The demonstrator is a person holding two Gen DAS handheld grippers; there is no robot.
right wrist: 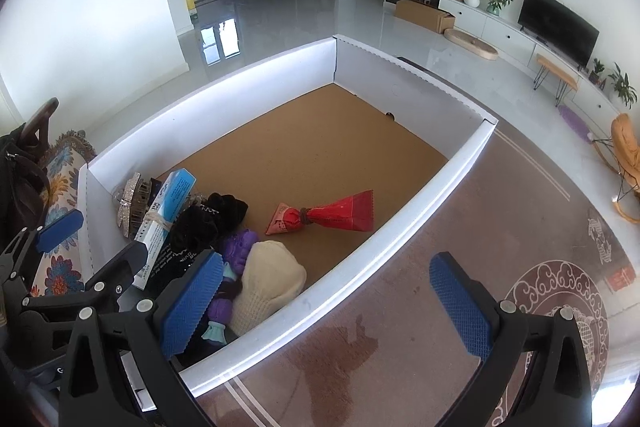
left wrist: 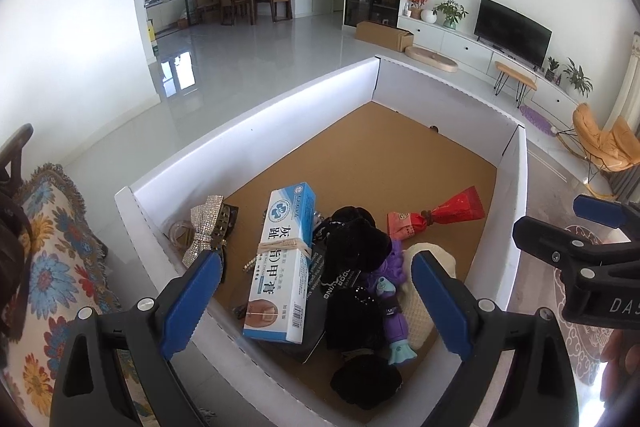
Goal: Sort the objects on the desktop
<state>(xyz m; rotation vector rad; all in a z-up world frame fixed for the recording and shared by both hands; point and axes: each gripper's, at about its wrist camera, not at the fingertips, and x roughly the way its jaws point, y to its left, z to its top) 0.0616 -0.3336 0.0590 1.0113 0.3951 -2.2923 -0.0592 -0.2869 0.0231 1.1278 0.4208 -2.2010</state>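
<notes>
A white-walled cardboard box [left wrist: 256, 115] with a brown floor holds a pile at its near left: a blue-white ointment carton [left wrist: 282, 263] bound with a rubber band, a black velvet scrunchie [left wrist: 356, 247], a purple toy figure [left wrist: 394, 287], a cream knitted item [right wrist: 268, 283], a rhinestone bow clip [left wrist: 204, 231] and a red wrapped packet [left wrist: 436, 215]. My left gripper [left wrist: 316, 301] hangs open and empty above the pile. My right gripper [right wrist: 326, 301] is open and empty over the box's near right wall [right wrist: 400, 239]. The packet also shows in the right wrist view [right wrist: 324, 217].
The box stands on a brown patterned rug [right wrist: 540, 267]. A floral cushion [left wrist: 52, 259] lies left of the box. Far half of the box floor [right wrist: 304, 143] is bare. Behind are a tiled floor, a TV cabinet [left wrist: 480, 47] and an orange chair [left wrist: 604, 143].
</notes>
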